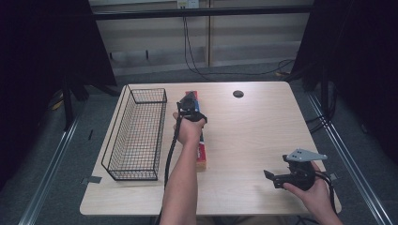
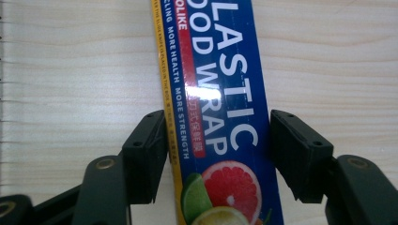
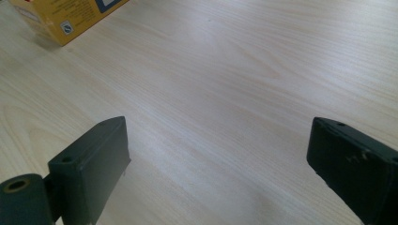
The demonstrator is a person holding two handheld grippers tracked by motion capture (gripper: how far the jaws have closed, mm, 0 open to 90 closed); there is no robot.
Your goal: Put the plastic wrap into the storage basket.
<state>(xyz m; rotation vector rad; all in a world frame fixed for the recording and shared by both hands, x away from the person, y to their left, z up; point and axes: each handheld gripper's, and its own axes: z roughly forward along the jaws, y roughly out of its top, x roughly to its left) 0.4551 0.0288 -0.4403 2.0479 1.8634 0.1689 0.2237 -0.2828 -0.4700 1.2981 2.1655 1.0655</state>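
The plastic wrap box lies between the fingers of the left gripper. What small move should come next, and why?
Probably lift the plastic wrap box a little off the table. The left gripper has its fingers against both long sides of the box, so the grip looks made. The wire basket stands just to the left, a likely place for it. The right gripper rests open, apart.

On the worktop (image 1: 244, 140) I count one long box of plastic wrap (image 2: 220, 117), blue with a yellow edge. One wire basket (image 1: 136, 136) stands beside it. One small dark round disc (image 1: 238, 93) sits near the far edge. I have two grippers: the left gripper (image 1: 189, 107) and the right gripper (image 1: 277, 178), each with two black fingers (image 3: 89, 159). One grey three-cornered plate (image 1: 305, 154) tops the right one. Two hands, one per gripper. One worktop in all.
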